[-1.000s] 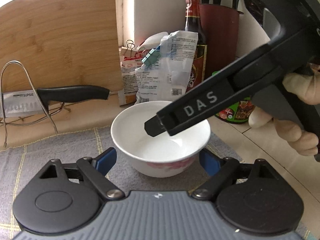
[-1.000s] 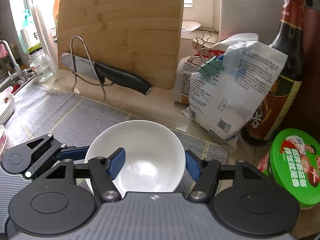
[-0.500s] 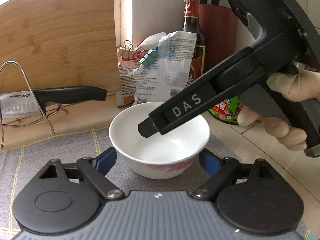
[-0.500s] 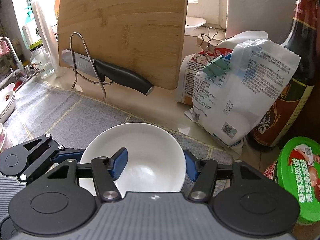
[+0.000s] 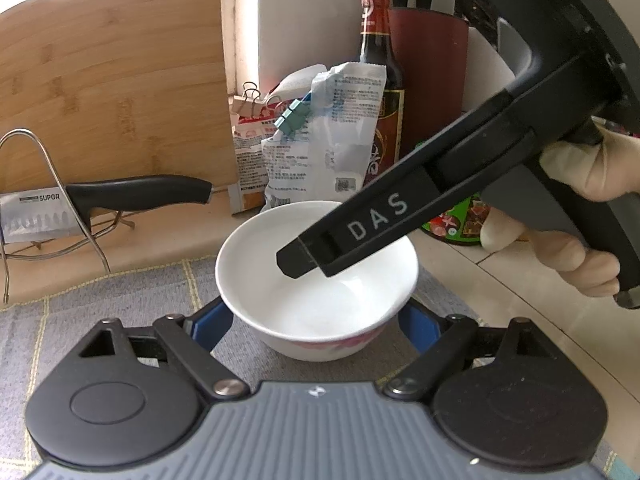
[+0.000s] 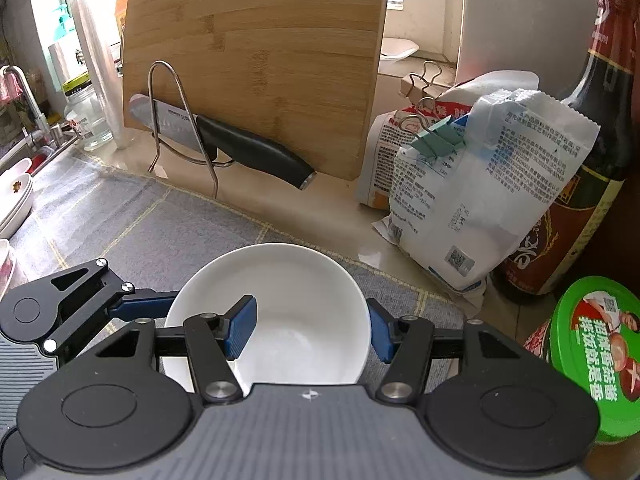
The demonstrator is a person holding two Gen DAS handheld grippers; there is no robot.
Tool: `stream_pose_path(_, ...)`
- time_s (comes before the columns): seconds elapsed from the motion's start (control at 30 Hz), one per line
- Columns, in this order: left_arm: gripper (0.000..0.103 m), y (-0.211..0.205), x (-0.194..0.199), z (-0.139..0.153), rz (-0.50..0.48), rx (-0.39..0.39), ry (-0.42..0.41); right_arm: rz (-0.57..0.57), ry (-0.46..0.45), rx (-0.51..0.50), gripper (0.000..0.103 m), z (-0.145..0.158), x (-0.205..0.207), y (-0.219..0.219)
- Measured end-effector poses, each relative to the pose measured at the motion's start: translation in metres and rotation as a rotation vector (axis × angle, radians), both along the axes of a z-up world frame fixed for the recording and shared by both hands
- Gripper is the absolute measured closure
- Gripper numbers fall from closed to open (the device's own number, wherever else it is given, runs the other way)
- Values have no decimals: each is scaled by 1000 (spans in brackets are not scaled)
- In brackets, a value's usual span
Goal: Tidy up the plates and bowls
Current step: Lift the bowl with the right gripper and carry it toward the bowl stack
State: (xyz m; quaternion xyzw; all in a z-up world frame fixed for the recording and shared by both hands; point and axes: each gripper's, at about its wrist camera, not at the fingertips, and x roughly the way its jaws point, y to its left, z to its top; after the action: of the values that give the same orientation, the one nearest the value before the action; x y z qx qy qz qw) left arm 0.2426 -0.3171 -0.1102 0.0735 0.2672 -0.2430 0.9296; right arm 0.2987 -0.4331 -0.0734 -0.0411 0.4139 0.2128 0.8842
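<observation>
A white bowl (image 5: 256, 272) (image 6: 304, 304) with a pink pattern low on its side is at the grey mat (image 5: 80, 312). My left gripper (image 5: 314, 320) straddles it, with a blue pad pressed on each lower side. My right gripper (image 6: 310, 330) is shut over the bowl's right wall, one pad inside the bowl and the other outside against the rim. Its black finger (image 5: 360, 232) reaches down into the bowl in the left wrist view, held by a gloved hand (image 5: 580, 260). The left gripper's blue finger (image 6: 144, 306) meets the bowl's left side.
A knife (image 6: 248, 148) rests in a wire stand in front of a bamboo cutting board (image 6: 256, 60). Clipped bags (image 6: 480, 200), a dark sauce bottle (image 6: 592, 160) and a green-lidded jar (image 6: 596, 360) crowd the right. Stacked plates (image 6: 16, 196) sit far left.
The right gripper's jaws narrowed a little onto the bowl's wall. In the left wrist view its black finger slid slightly left over the bowl. The left gripper kept still.
</observation>
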Motion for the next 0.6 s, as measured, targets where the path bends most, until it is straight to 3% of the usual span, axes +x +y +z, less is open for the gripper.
stream_pose_path(0.6, 14, 18, -34, 19, -26, 55, 32, 9, 12, 51, 39, 20, -36, 16)
